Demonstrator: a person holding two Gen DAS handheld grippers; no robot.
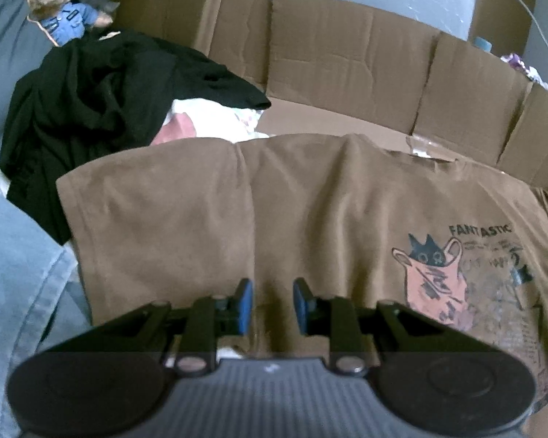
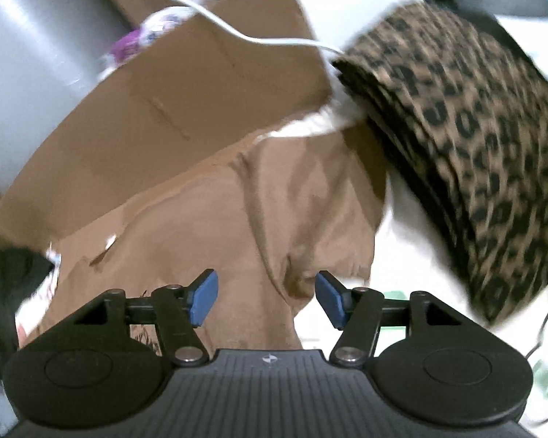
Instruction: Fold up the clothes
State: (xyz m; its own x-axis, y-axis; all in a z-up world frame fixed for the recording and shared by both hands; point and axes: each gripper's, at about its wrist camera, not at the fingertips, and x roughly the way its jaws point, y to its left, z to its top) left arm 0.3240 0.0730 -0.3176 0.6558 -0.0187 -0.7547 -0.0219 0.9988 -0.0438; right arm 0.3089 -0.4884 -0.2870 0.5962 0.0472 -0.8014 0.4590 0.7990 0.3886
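Brown T-shirt (image 1: 274, 200) spread on cardboard (image 1: 347, 47) | left tool (image 1: 273, 303) — narrowly parted, empty | right tool (image 2: 266, 297) — wide, empty

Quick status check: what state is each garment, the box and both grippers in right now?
Brown T-shirt: spread print side up, left side folded over.
Black garment: crumpled, unfolded.
Leopard-print cloth: folded in layers.
Cardboard box: flaps open.
Left gripper: narrow gap, over the shirt, grip unclear.
Right gripper: open, holding nothing.

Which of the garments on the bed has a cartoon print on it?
The brown t-shirt spread flat under the left gripper: it shows a cat in a pink bag. The black garment beside it is plain and crumpled in a heap.
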